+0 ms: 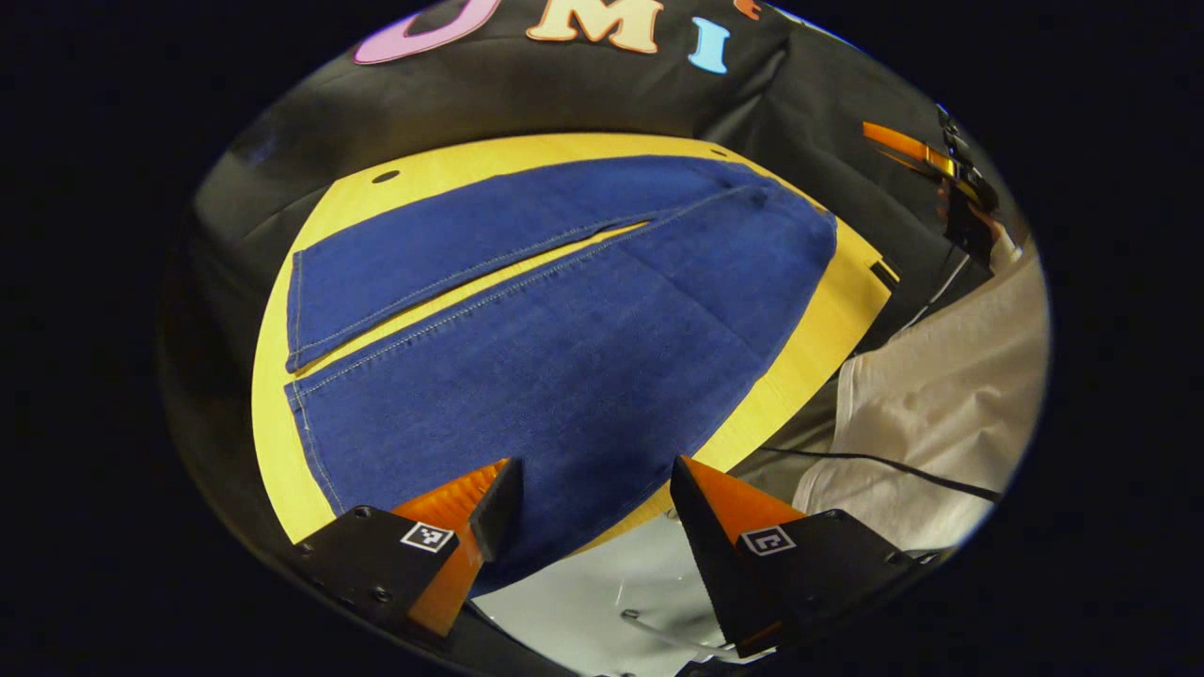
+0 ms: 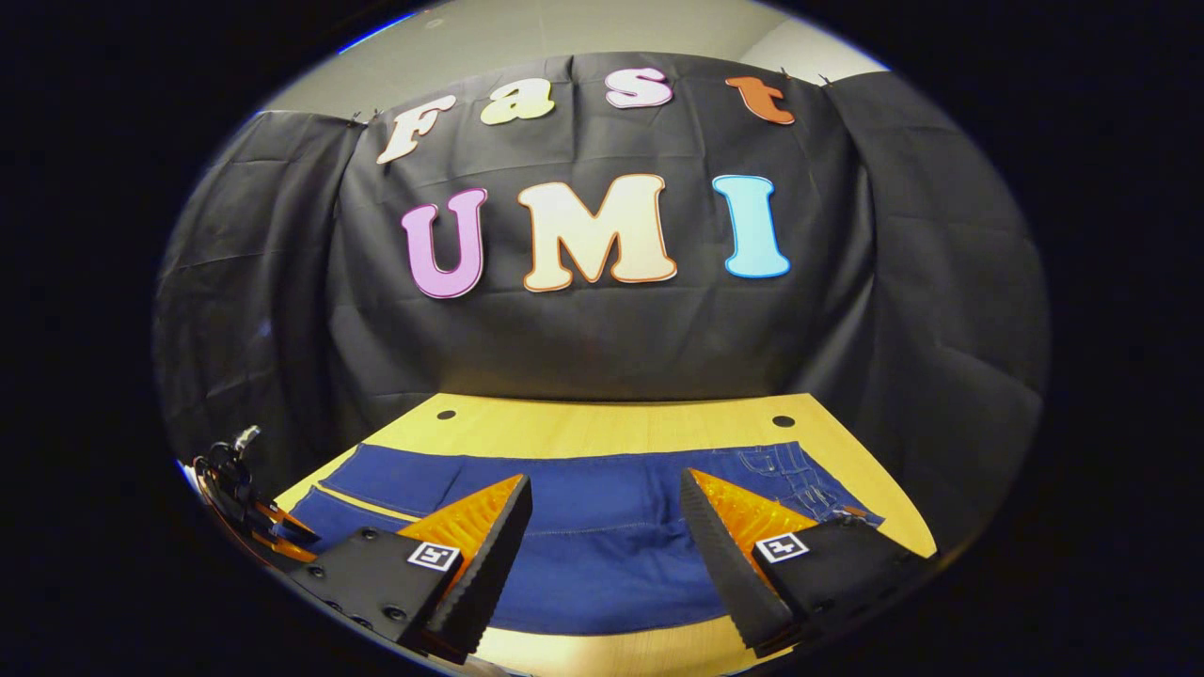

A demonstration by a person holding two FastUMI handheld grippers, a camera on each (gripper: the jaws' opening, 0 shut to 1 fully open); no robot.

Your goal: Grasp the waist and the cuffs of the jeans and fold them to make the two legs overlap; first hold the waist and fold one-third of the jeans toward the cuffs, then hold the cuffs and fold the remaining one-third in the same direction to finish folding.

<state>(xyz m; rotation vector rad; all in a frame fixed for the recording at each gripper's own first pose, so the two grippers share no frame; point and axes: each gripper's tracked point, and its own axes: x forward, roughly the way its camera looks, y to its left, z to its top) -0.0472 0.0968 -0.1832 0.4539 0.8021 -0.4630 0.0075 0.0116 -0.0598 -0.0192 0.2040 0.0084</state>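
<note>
Spreading across most of the pale yellow wooden table [image 1: 282, 395], the dark blue denim jeans [image 1: 564, 348] lie flat and unfolded, with the two legs side by side and a thin wedge of tabletop showing between them in the left gripper view. In that view the cuffs [image 1: 299, 357] sit toward the left end of the table and the waist [image 1: 800, 226] toward the far right end, close to the table's edge. In the right gripper view the same jeans [image 2: 602, 555] run across the near part of the table [image 2: 611, 423], the waist end with its stitched pocket [image 2: 800, 475] lying at the right. Two small dark holes mark the far corners of the tabletop there. The booth's black cloth wall hangs behind the table in both views. A person's light-coloured sleeve or garment [image 1: 941, 423] is at the right of the left gripper view, with a thin black cable crossing it. The left gripper [image 1: 593, 489] hovers above the near leg of the jeans with its fingers spread wide apart, holding nothing. The right gripper [image 2: 607, 508] is likewise spread wide and empty, poised above the middle of the jeans; it also appears far off at the upper right of the left gripper view [image 1: 941, 165], held in a hand.
</note>
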